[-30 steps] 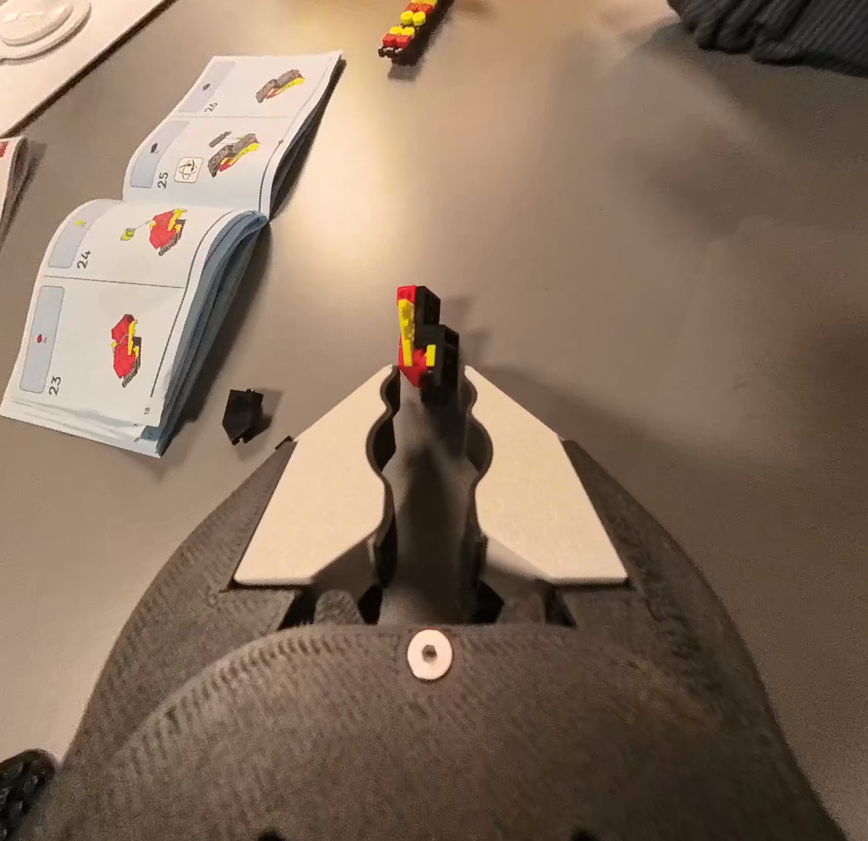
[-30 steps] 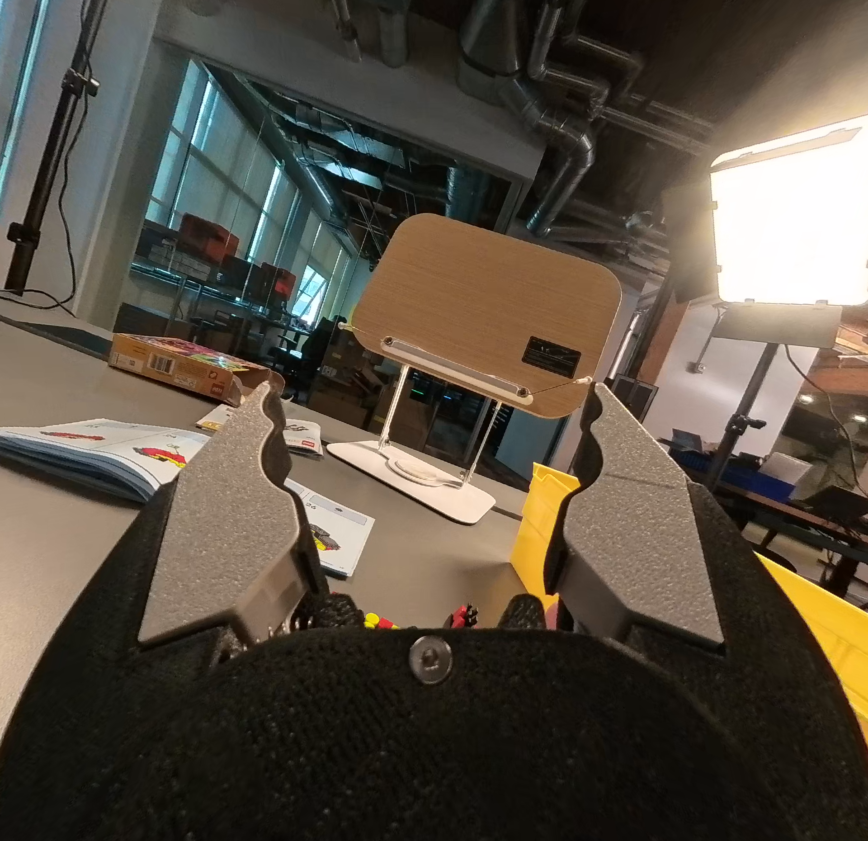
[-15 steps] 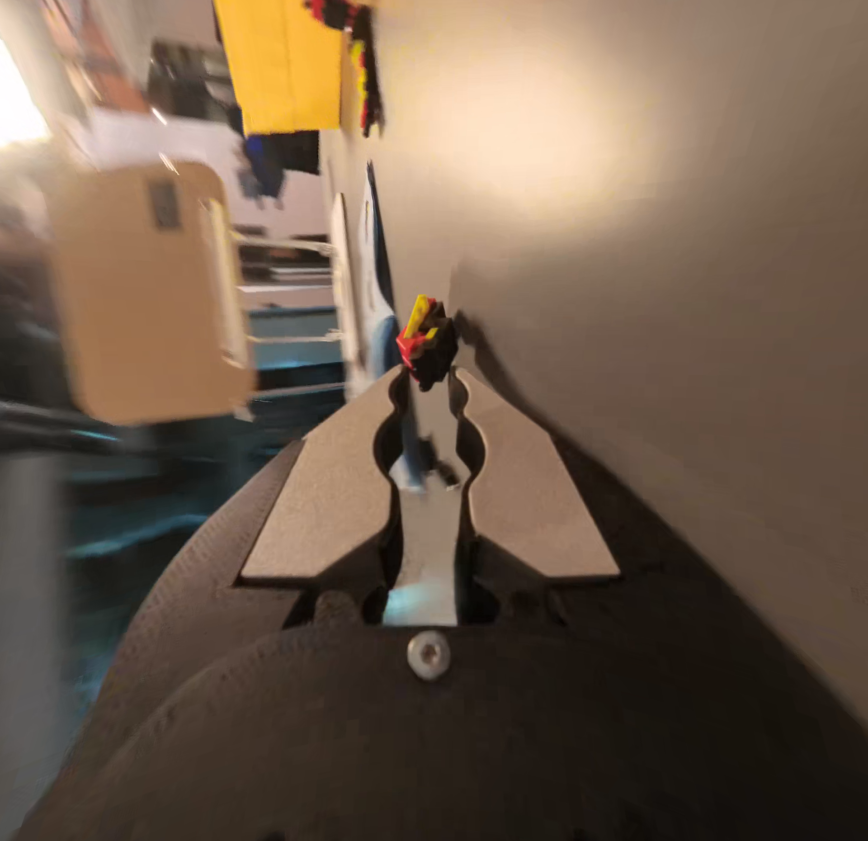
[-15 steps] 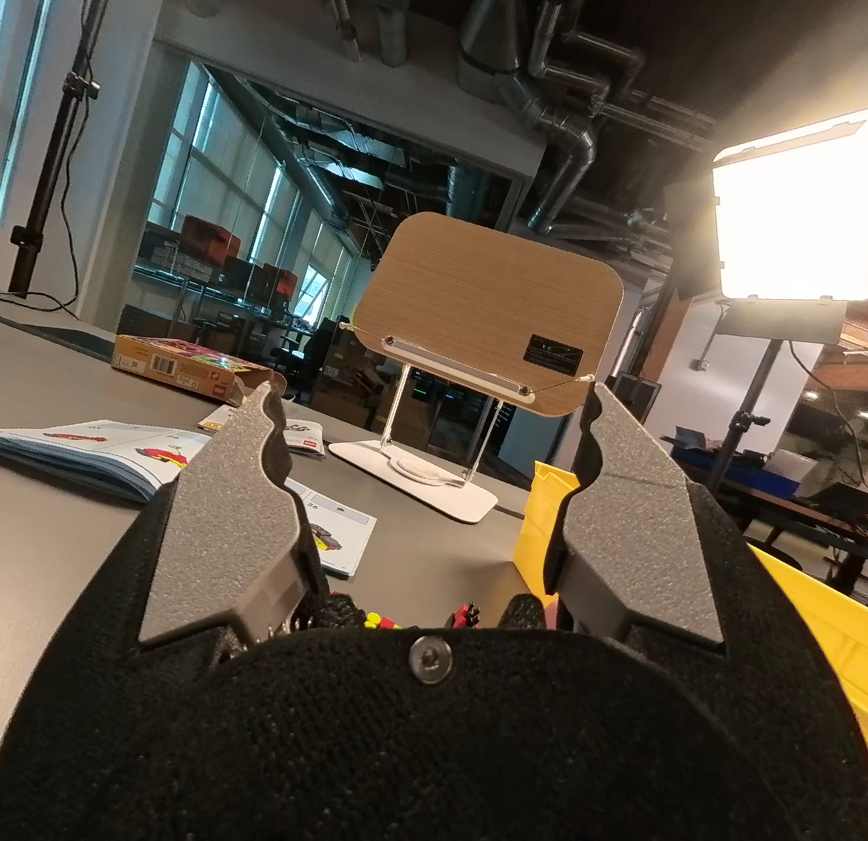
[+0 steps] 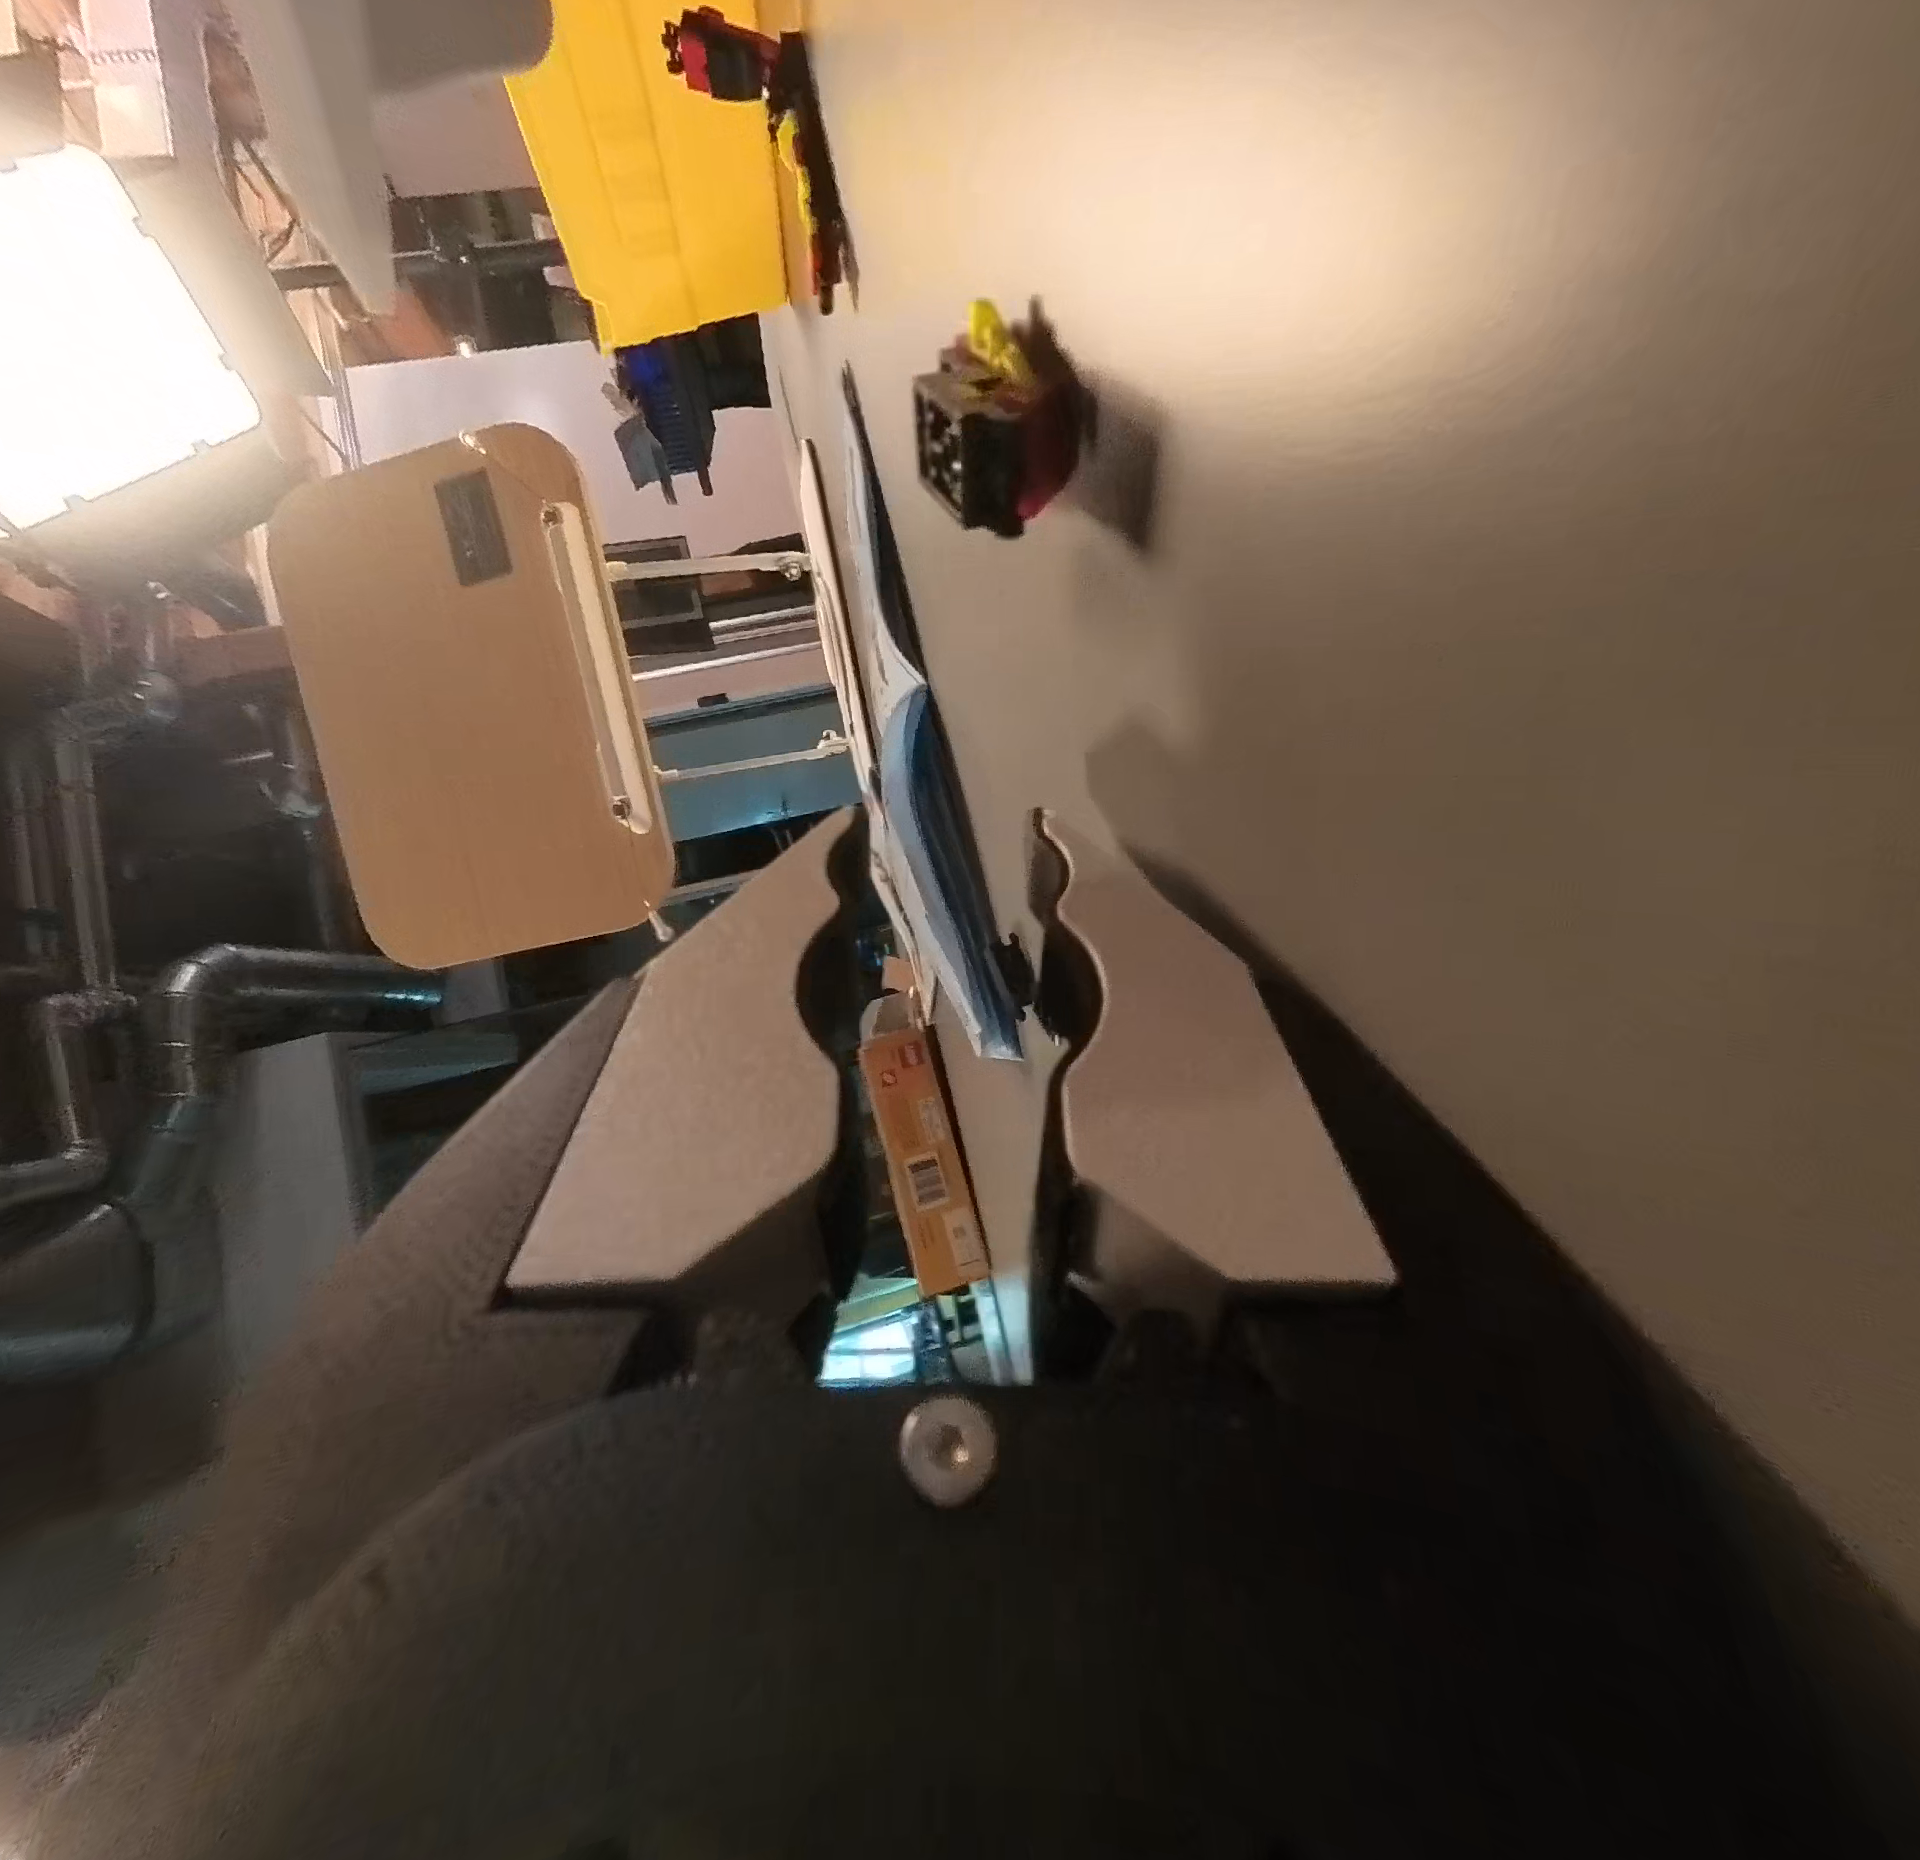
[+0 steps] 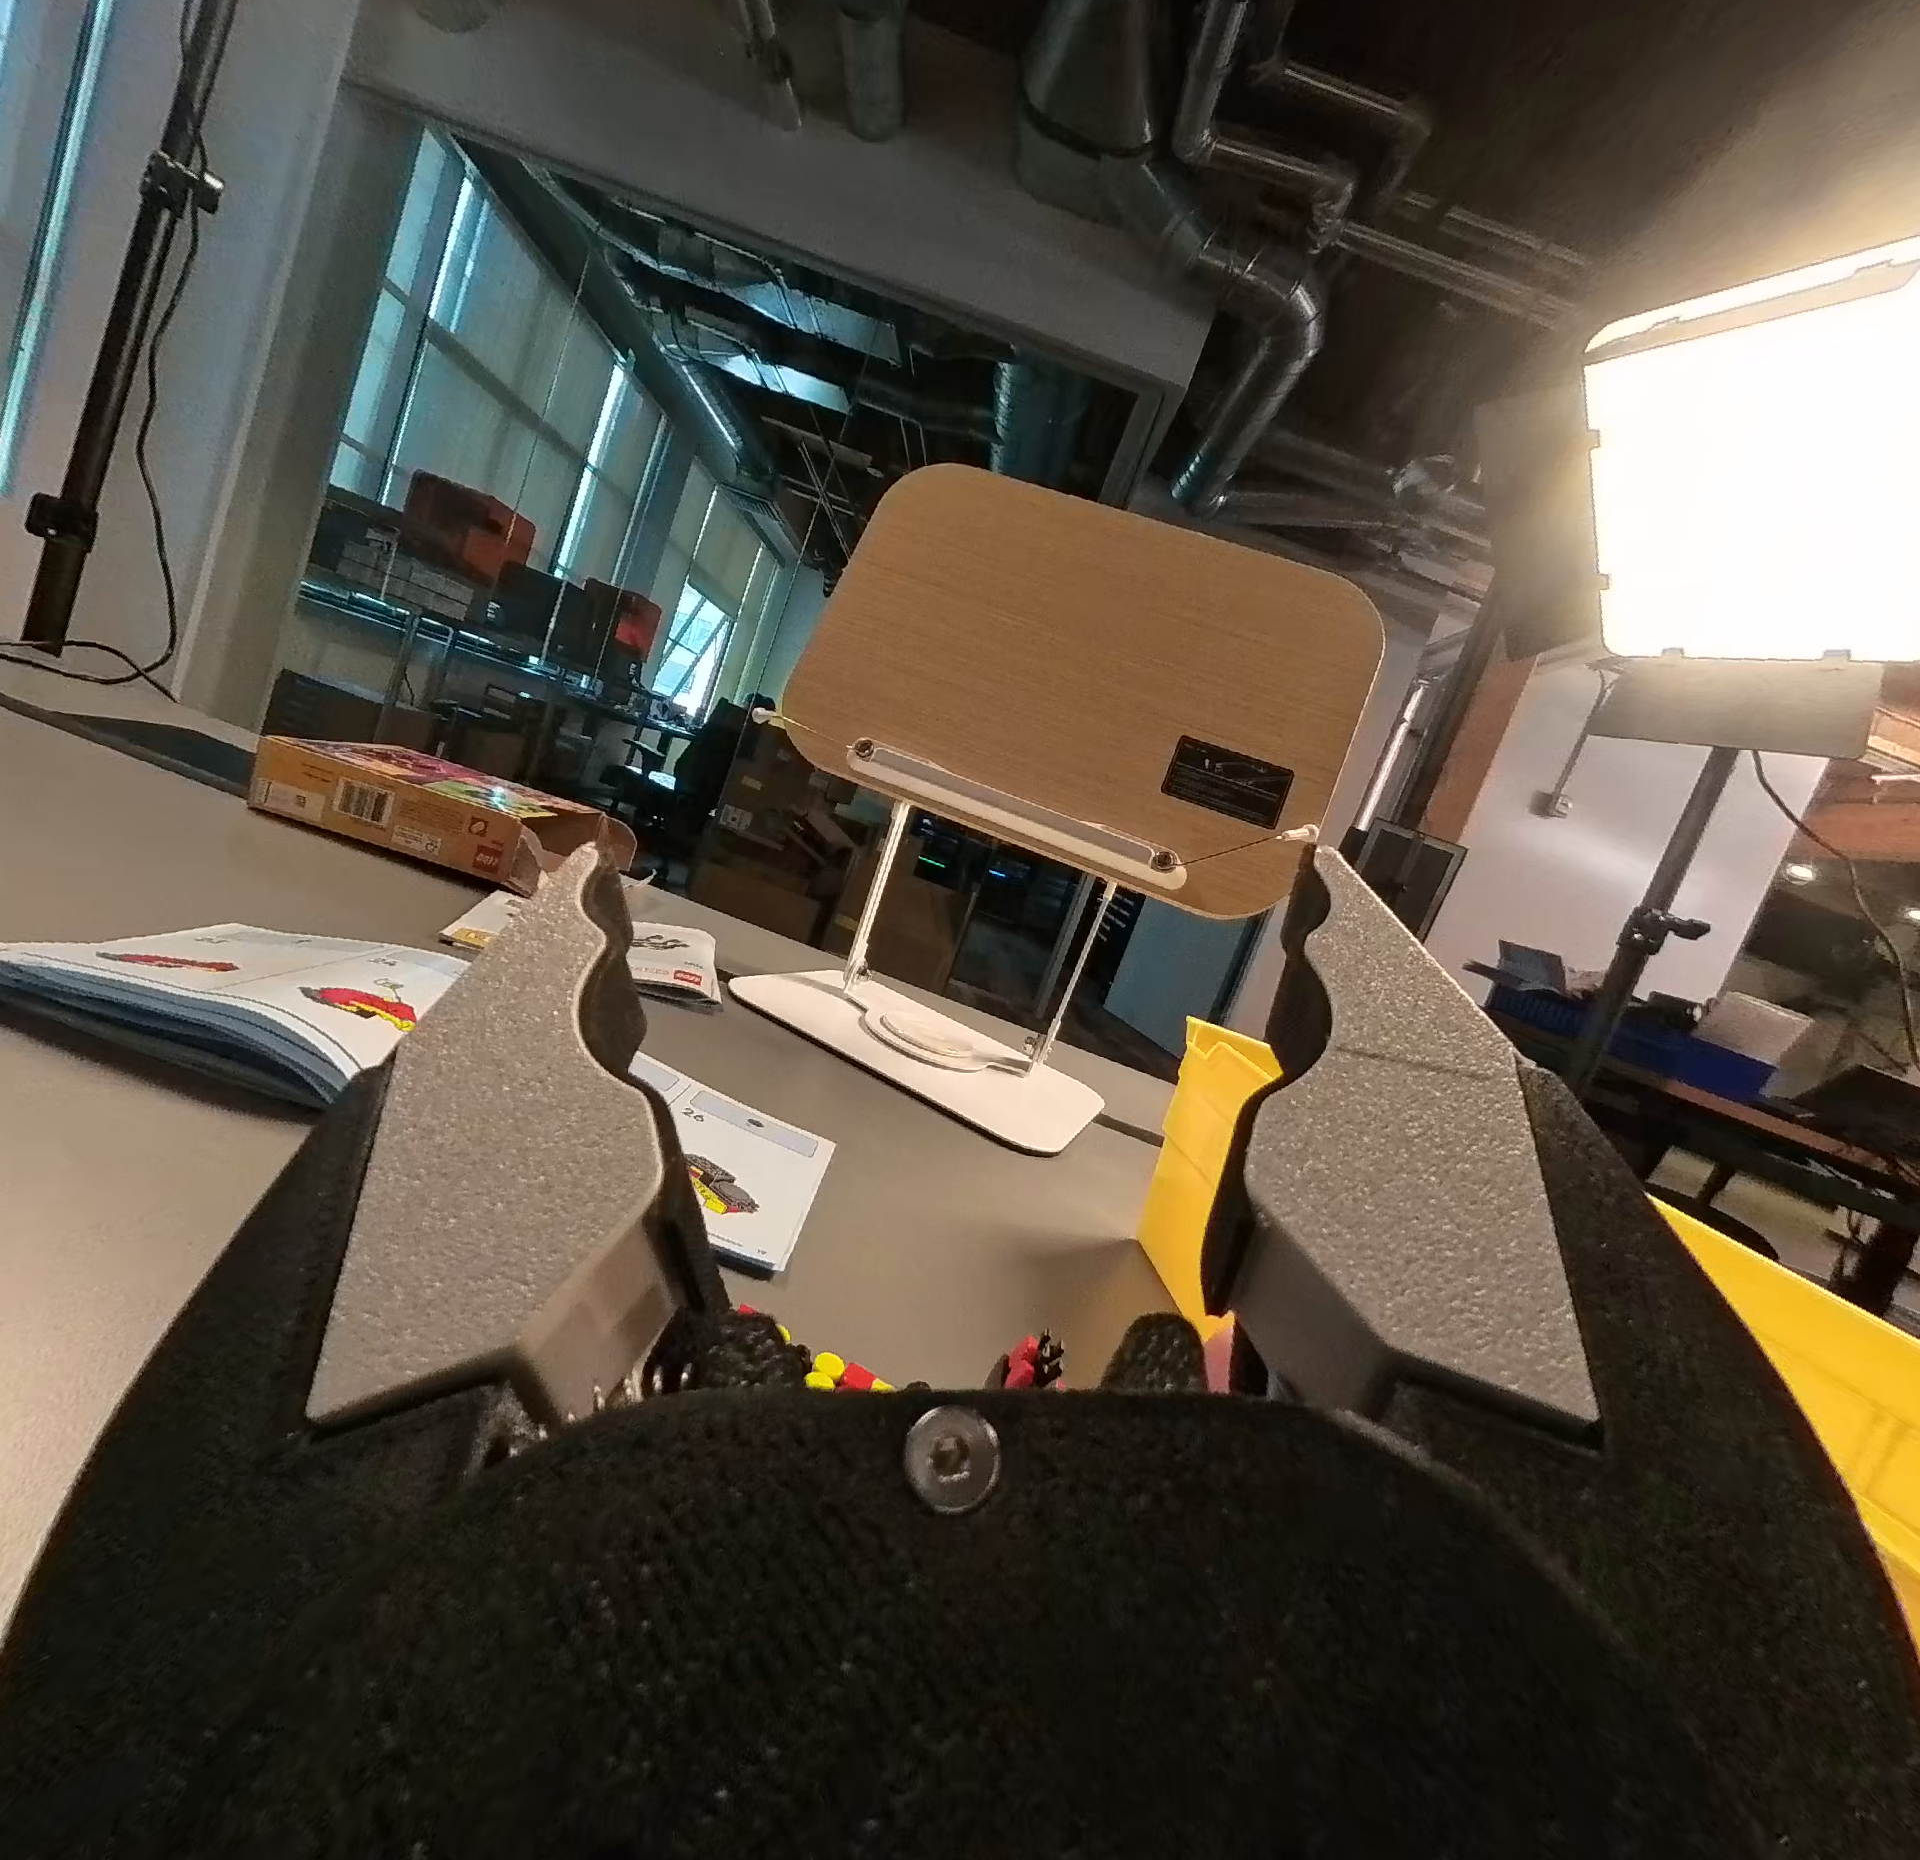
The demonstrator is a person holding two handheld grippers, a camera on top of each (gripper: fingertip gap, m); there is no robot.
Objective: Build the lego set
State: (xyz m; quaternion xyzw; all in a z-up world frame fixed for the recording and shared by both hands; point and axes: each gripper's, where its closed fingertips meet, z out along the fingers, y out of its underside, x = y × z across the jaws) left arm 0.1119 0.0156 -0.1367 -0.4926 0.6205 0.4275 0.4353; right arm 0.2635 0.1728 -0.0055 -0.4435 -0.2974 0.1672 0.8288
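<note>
- The left gripper (image 5: 940,834) is now seen with its jaws apart and nothing between them; a second ago they were closed on the small red, yellow and black block cluster (image 5: 997,428).
- That cluster is now seen lying free on the table (image 5: 1455,667), well ahead of the fingertips (it is blurred, so whether it has settled cannot be told).
- The left wrist view has also been rolled onto its side, so the table is shown as a wall on the right.
- The release is judged to mean that the cluster has been set down, perhaps for a new grip or for the next part; joining it to the long model (image 5: 810,179) is not yet done.
- Counted in the left wrist view, from left to right: one wooden book stand (image 5: 468,688), one yellow bin (image 5: 644,148), one long model just beside the bin, one cardboard box (image 5: 925,1166), one open booklet (image 5: 925,823), one loose black piece (image 5: 1010,963) at the booklet's edge, one cluster.
- The right gripper (image 6: 954,860) is held unchanged, its jaws wide apart and empty.
- Counted in the right wrist view, from left to right: one open booklet (image 6: 208,989), one box (image 6: 395,802), one folded leaflet (image 6: 675,963), one stand (image 6: 1081,688), one bin (image 6: 1205,1135), one bright lamp panel (image 6: 1756,480).
- Part of the long model (image 6: 831,1379) is glimpsed low between the right fingers.
</note>
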